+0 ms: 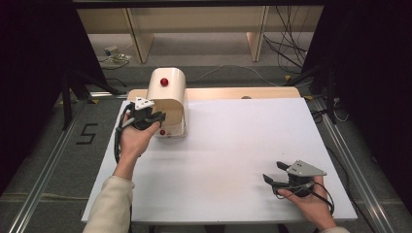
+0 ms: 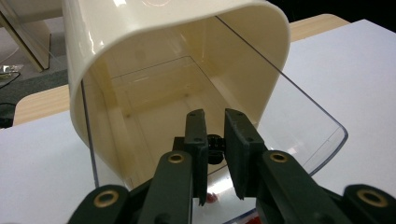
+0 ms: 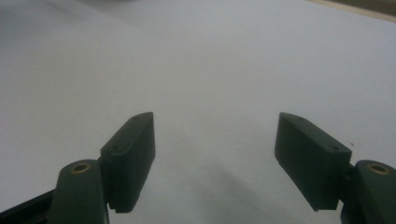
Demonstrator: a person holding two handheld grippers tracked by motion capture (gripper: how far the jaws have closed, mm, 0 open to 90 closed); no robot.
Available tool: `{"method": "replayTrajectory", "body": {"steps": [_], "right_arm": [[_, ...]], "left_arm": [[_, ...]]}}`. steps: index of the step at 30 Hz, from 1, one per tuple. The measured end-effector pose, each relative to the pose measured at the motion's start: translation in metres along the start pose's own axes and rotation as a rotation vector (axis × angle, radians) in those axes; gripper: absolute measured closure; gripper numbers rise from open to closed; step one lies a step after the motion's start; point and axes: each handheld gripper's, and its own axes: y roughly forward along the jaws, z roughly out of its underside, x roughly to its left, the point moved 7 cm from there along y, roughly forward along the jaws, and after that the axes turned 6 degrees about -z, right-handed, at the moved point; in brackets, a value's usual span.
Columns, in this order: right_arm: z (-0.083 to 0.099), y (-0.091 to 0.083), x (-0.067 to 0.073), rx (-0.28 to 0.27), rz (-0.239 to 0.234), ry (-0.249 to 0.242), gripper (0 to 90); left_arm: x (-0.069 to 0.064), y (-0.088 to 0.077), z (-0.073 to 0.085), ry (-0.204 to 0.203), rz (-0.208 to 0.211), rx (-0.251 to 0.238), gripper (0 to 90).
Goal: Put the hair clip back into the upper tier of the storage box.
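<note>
A cream box (image 1: 170, 97) with a rounded top stands at the table's back left, with a red knob (image 1: 164, 81) on top of it. In the left gripper view its open front (image 2: 154, 28) shows a bare inside, and a clear curved door (image 2: 299, 121) juts out to the right. My left gripper (image 1: 159, 118) is at the box's front, its jaws nearly closed (image 2: 215, 116) on a small black knob (image 2: 215, 143) at the clear door. A second red knob (image 1: 163, 132) sits just below it. My right gripper (image 1: 272, 171) rests open near the front right, with bare table between its fingertips (image 3: 215, 126).
The white tabletop (image 1: 233, 141) lies on a wooden board whose edge (image 1: 243, 92) shows at the back. Metal rails (image 1: 43, 184) run along both sides on the floor. Cables (image 1: 291, 43) and wooden furniture legs stand beyond the far edge.
</note>
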Motion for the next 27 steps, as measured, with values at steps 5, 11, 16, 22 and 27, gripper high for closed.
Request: {"method": "replayTrajectory", "body": {"steps": [5,11,16,22,27], "right_arm": [[0.0,0.0,0.0,-0.001,0.0,0.001,29.9],[0.0,0.0,0.0,0.0,0.0,0.001,29.9],[0.0,0.0,0.0,0.0,0.0,-0.001,29.9],[0.0,0.0,0.0,0.0,-0.001,-0.001,29.9],[0.0,0.0,0.0,0.002,0.002,0.0,29.8]], "left_arm": [[-0.002,0.002,0.001,-0.003,0.005,0.002,78.8],[-0.004,0.005,0.0,-0.002,0.014,0.009,78.7],[-0.006,0.007,0.0,-0.008,0.016,0.012,78.8],[-0.008,0.009,-0.001,-0.012,0.017,0.016,78.2],[-0.009,0.011,0.0,-0.003,0.015,0.023,77.8]]}}
